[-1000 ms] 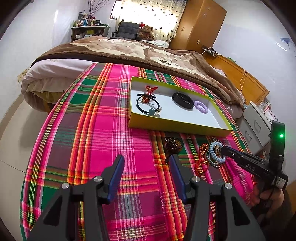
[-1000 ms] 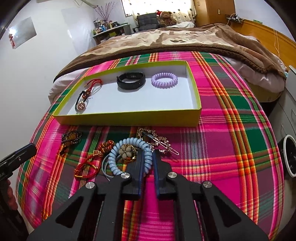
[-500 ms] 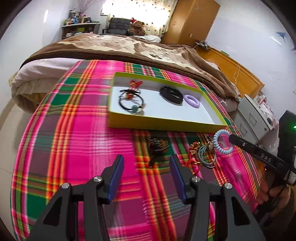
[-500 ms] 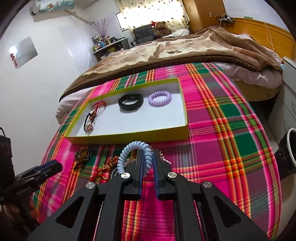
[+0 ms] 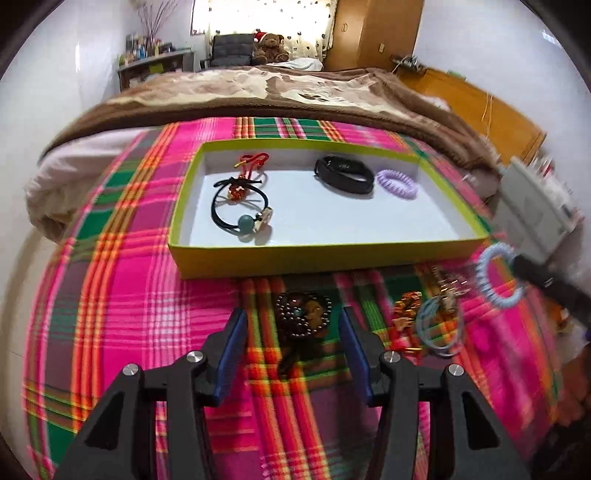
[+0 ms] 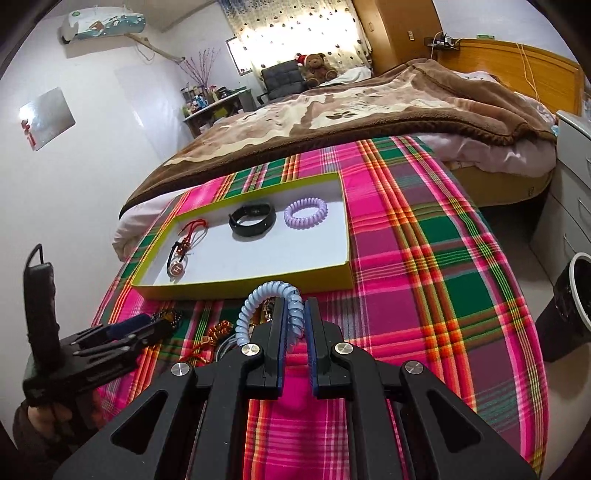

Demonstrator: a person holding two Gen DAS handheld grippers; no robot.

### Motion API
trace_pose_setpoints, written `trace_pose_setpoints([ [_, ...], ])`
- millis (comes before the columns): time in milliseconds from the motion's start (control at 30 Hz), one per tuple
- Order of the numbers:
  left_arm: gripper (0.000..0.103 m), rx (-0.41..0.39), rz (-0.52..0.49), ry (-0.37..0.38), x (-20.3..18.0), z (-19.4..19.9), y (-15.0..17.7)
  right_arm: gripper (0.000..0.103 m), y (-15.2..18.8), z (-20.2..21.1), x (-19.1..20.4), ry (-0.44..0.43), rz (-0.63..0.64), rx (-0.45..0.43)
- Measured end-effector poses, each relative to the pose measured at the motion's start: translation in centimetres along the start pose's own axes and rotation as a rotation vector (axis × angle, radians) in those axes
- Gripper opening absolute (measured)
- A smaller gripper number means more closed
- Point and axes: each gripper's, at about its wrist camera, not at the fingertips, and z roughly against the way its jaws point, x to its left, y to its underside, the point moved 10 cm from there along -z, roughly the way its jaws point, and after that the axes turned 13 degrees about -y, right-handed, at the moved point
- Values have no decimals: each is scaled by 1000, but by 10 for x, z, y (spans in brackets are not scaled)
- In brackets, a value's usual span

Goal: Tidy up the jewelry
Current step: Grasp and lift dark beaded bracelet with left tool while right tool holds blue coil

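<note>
Lifted since earlier: pale-blue spiral coil hair tie (image 6: 271, 301), pinched in right gripper (image 6: 294, 325), clear of cloth | step: carry to yellow-rimmed white tray (image 6: 343, 275) | next: release inside | left gripper (image 5: 291, 341) spread, over dark beaded bracelet (image 5: 301, 314).

We see a bright room in both views. Most light comes from the sunny window with the dotted curtain (image 5: 266, 26) at twelve o'clock, and it glows too white. The round lens bends everything, and the corners go black. In the left view, the pink checked cloth (image 5: 122, 295) smears at three and nine o'clock. The pale blue coil hair tie (image 5: 498, 277) looks fuzzy there. The right view looks sharp.
</note>
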Motion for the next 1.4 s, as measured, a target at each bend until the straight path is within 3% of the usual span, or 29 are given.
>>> trace_pose_setpoints([
  [267, 52, 10, 1, -25, -2, -9, 0, 9, 0, -1, -2, -13, -7, -1],
  [400, 33, 1, -17, -49, -3, -8, 0, 9, 0, -2, -1, -15, -7, 1],
  [567, 29, 2, -16, -43, 0, -7, 0, 9, 0, -2, 0, -19, -6, 1],
  [1033, 28, -60, 7, -24, 6, 25, -10, 9, -1, 1, 8, -14, 9, -2],
  [1400, 28, -142, 14, 1, 11, 53, -40, 9, -18, 8, 18, -19, 28, -35],
])
